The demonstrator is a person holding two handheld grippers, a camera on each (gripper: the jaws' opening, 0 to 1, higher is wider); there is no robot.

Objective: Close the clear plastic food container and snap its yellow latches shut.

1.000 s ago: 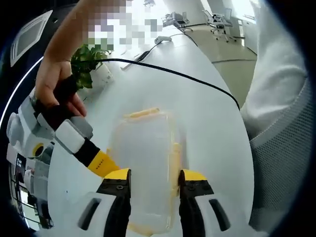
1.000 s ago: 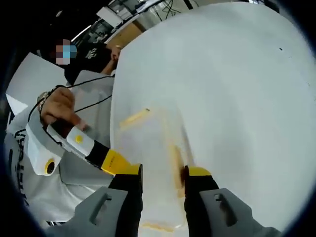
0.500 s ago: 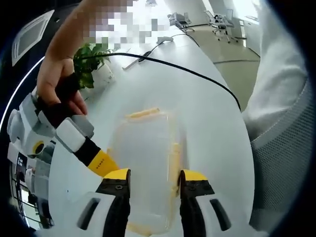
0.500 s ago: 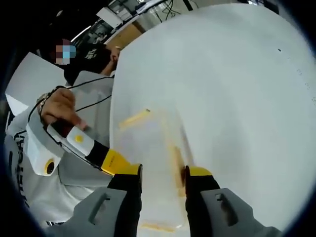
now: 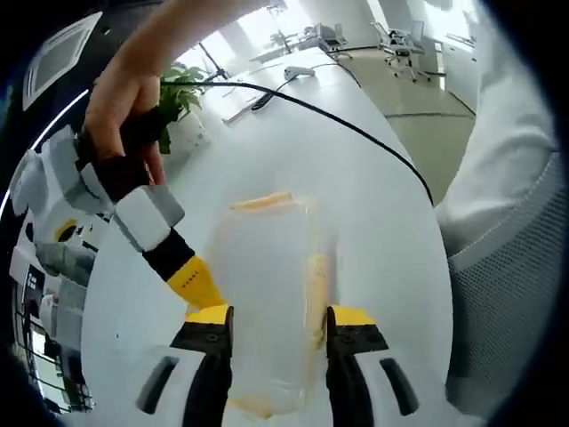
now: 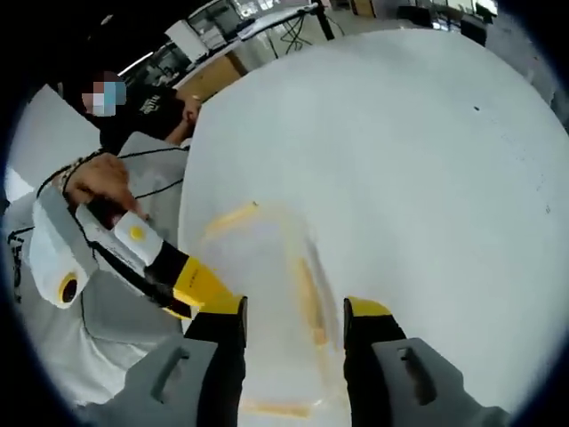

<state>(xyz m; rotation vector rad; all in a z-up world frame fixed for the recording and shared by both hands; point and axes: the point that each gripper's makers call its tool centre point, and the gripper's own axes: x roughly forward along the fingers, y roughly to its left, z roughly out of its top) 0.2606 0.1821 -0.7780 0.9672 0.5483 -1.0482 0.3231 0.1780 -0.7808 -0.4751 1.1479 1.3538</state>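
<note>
The clear plastic container (image 5: 267,285) lies on the white table with its lid on. Yellow latches show at its far end (image 5: 260,202) and along its right side (image 5: 316,285). My left gripper (image 5: 278,327) hovers over its near end, jaws apart, straddling the lid. The other gripper (image 5: 182,271), held by a hand, reaches in from the left with its yellow tip at the container's left edge. In the right gripper view the container (image 6: 267,302) sits between the open jaws of my right gripper (image 6: 293,316), and the other gripper's yellow tip (image 6: 200,289) meets its left side.
A black cable (image 5: 356,133) runs across the white table (image 6: 427,178) beyond the container. A potted plant (image 5: 182,102) stands at the far left. A person's pale sleeve (image 5: 507,222) fills the right side. Another person in black (image 6: 151,107) sits at the table's far edge.
The right gripper's jaws have parted a little wider over the container. In the left gripper view the other gripper and its hand have shifted upward. The container stays put.
</note>
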